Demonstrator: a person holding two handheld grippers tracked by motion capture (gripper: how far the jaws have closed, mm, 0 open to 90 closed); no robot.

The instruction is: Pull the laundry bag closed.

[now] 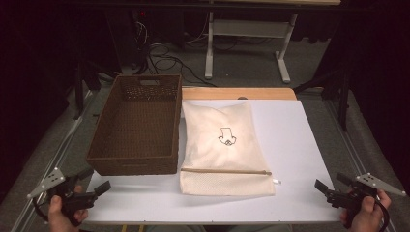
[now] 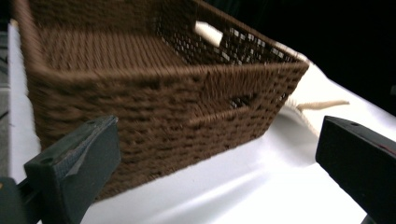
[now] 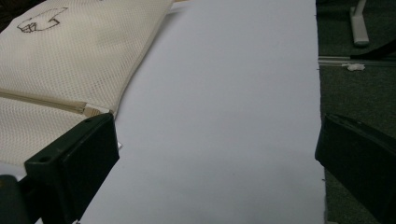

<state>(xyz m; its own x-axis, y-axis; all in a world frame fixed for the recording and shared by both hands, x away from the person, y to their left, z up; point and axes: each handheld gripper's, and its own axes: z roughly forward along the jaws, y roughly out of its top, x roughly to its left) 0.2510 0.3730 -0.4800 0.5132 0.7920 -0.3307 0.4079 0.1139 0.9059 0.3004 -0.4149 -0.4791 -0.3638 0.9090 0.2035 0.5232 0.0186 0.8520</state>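
Grey carpet floor [image 1: 251, 67] is seen beyond the white surface [image 1: 290, 145]; a white desk frame [image 1: 246, 34] and cables [image 1: 164, 60] are noted in dim light.

My white table [image 1: 290, 159] carries two things, side by side. On its left half stands a brown woven basket [image 1: 138, 123], open-topped, with a handle slot in its far wall and another in its near wall. Just right of it, touching or nearly so, a cream mesh bag [image 1: 222, 145] lies flat, a small black drawing at its middle and a zipper running across near its near edge. The right part of the tabletop is bare white, as is the near strip. A band of bare wood [image 1: 237, 93] shows along the far edge.
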